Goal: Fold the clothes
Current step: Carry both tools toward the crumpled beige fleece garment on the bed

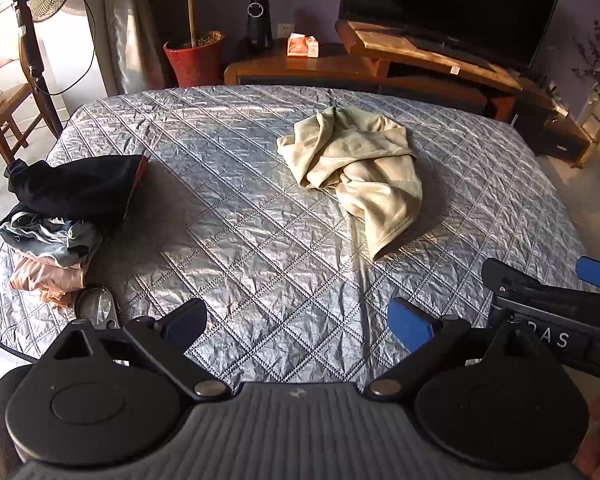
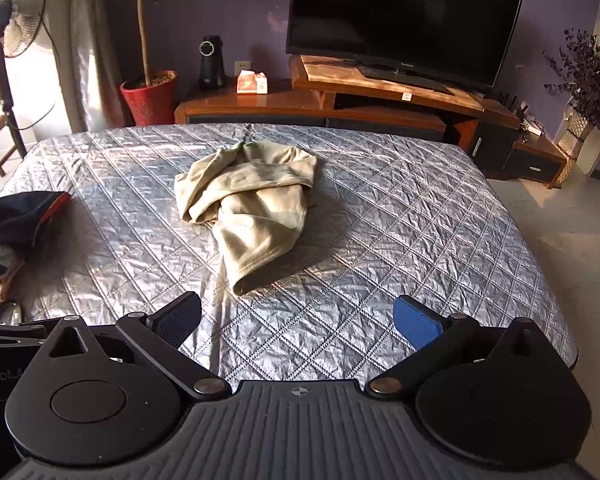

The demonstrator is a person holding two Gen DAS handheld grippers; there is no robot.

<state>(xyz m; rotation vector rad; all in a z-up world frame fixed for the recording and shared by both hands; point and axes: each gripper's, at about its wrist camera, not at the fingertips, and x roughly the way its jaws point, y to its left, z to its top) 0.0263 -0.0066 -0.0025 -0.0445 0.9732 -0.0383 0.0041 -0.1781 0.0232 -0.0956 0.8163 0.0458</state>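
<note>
- A crumpled beige garment [image 1: 352,168] [image 2: 252,204] is seen lying on the quilted grey bed cover [image 1: 236,208] [image 2: 400,216], toward the far middle of the bed.
- Its long axis is run from the far edge of the bed toward the cameras; a narrower hemmed end is pointed at the near side, and a green trim is shown at the far end.
- The left gripper [image 1: 298,322] is held above the near edge of the bed, its fingers [image 1: 410,324] spread wide and nothing held; the garment is seen ahead and slightly right, well apart from them.
- The right gripper [image 2: 298,322] is likewise held with fingers [image 2: 416,322] wide apart and bare; the garment's near end is seen just ahead of them, untouched.
- The letters "DAS" are read on the right gripper's body in the left view.
- A pile of folded clothes [image 1: 60,216] [image 2: 12,224], dark on top, is placed at the bed's left edge.
- A television [image 2: 404,20] on a wooden stand [image 2: 380,96] is seen beyond the bed.
</note>
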